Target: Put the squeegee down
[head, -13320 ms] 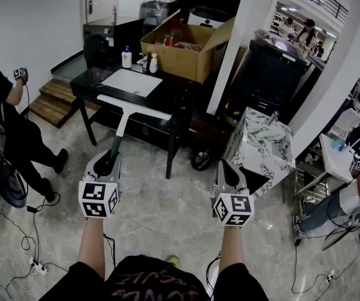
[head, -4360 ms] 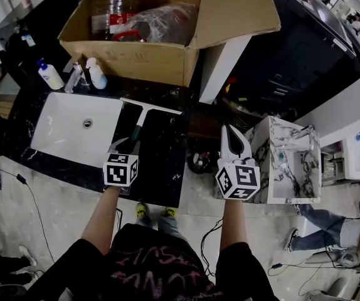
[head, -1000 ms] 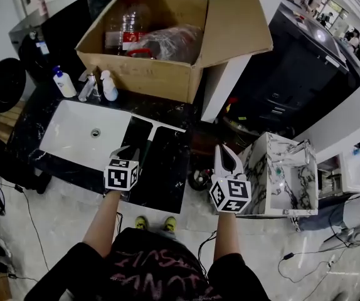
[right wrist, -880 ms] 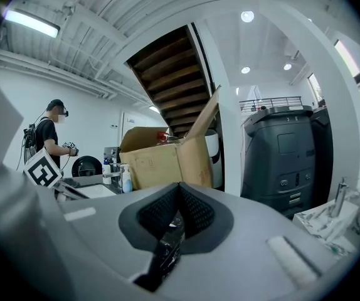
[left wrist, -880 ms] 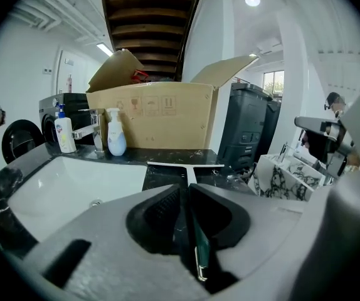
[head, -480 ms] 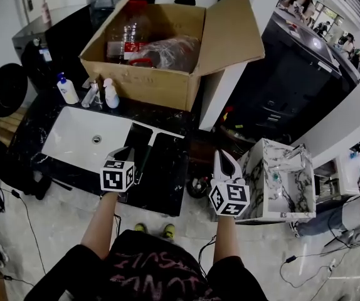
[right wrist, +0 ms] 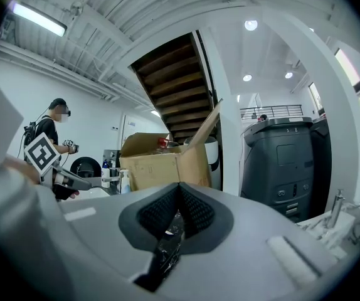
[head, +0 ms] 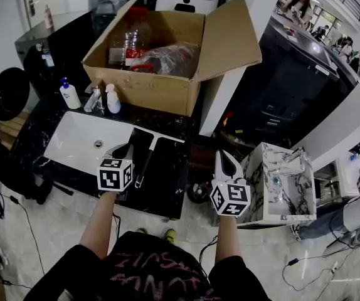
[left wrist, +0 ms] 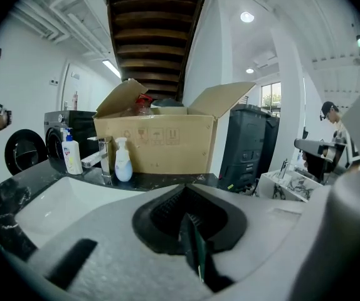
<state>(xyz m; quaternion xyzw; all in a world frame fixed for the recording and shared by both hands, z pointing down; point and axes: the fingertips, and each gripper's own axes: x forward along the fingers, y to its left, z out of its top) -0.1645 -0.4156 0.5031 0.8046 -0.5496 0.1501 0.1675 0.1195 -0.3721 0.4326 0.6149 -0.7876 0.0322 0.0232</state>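
1. Squeegee (head: 147,154) lies flat near the counter's (head: 175,175) front edge, beside the basin (head: 79,144)
2. Left gripper's (head: 123,150) jaws have just closed on nothing; right gripper (head: 226,162) clenched, empty
3. Best to back off without clipping the handle

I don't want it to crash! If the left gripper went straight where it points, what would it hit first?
Probably the cardboard box. The left gripper seems to tilt slightly down, so it might meet the black counter just before it instead.
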